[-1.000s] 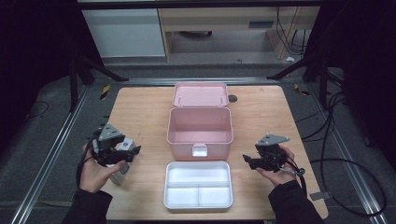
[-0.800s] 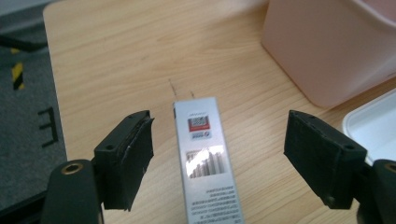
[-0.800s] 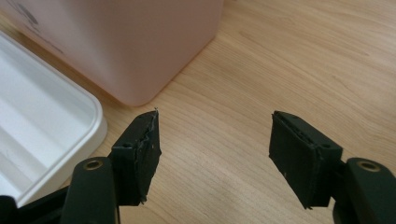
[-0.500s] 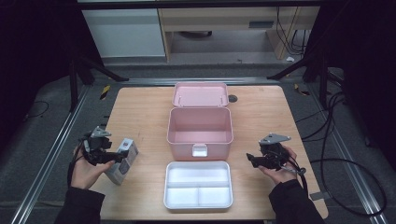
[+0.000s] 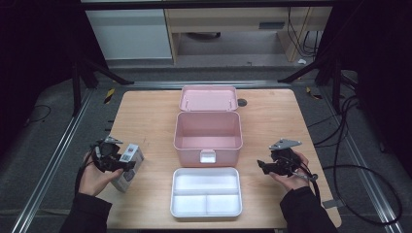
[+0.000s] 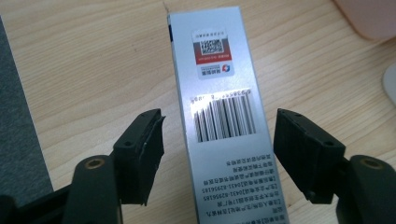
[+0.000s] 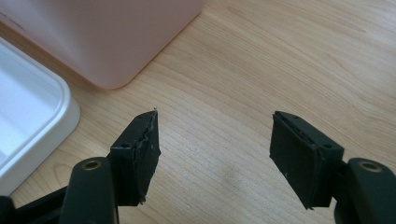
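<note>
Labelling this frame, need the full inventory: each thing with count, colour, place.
storage box: 1, pink, table centre, lid open and folded back
divided tray: 1, white, three compartments, near edge in front of the storage box
small carton: 1, silver-grey with barcode and QR label, lying on the left of the table between the left gripper's fingers, gaps on both sides
table: 1, light wood
left gripper: 1, black, over the small carton; jaws have just been closing but do not touch it yet
right gripper: 1, black, open over bare wood right of the divided tray, nothing between the fingers
</note>
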The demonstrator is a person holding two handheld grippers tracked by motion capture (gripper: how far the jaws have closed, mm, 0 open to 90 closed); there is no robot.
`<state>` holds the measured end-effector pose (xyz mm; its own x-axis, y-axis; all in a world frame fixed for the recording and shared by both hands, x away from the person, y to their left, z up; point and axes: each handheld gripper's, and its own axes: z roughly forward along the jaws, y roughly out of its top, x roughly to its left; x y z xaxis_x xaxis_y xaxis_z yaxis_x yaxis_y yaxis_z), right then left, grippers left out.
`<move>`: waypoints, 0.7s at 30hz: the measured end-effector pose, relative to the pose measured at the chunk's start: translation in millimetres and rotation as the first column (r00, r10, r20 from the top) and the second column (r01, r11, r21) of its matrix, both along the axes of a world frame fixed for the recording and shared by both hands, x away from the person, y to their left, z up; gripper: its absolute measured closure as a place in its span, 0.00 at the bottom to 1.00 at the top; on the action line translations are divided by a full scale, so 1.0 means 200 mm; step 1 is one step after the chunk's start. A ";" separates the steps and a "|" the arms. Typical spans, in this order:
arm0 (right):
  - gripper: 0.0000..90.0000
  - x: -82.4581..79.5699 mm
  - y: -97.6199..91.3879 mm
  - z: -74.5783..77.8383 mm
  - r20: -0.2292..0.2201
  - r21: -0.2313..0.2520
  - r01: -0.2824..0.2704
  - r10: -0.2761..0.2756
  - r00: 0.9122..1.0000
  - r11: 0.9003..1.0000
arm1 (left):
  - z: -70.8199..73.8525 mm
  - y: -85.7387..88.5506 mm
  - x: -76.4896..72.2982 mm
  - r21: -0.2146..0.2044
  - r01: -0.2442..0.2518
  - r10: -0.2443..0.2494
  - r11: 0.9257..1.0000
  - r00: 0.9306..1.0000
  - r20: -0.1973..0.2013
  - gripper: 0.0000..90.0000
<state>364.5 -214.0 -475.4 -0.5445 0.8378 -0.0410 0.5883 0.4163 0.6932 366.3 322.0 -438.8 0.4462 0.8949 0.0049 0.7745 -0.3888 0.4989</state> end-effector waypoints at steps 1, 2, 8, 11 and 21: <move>0.37 0.00 0.00 0.00 0.000 -0.001 0.000 0.000 1.000 1.000 | 0.00 0.00 0.00 -0.001 -0.001 0.001 1.000 1.000 -0.010 0.37; 0.37 0.00 0.00 0.00 -0.004 -0.001 -0.003 0.003 1.000 1.000 | -0.01 0.00 0.01 0.000 -0.002 0.002 1.000 1.000 -0.018 0.38; 0.37 0.01 0.01 -0.01 -0.010 -0.007 -0.010 0.010 1.000 1.000 | -0.04 -0.01 0.03 0.007 0.006 -0.005 1.000 0.999 -0.053 0.42; 0.37 0.01 0.01 -0.01 -0.012 -0.012 -0.012 0.012 1.000 1.000 | -0.05 -0.01 0.05 0.020 0.008 -0.006 1.000 0.997 -0.077 0.44; 0.37 0.01 0.02 -0.01 -0.026 -0.026 -0.026 0.026 0.999 0.999 | -0.07 -0.03 0.08 0.055 0.003 0.004 0.999 0.991 -0.131 0.61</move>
<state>366.6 -210.3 -477.9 -0.5672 0.8221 -0.0488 0.5944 0.4497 0.6667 381.4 315.3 -451.9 0.4455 0.8953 -0.0048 0.8321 -0.4121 0.3713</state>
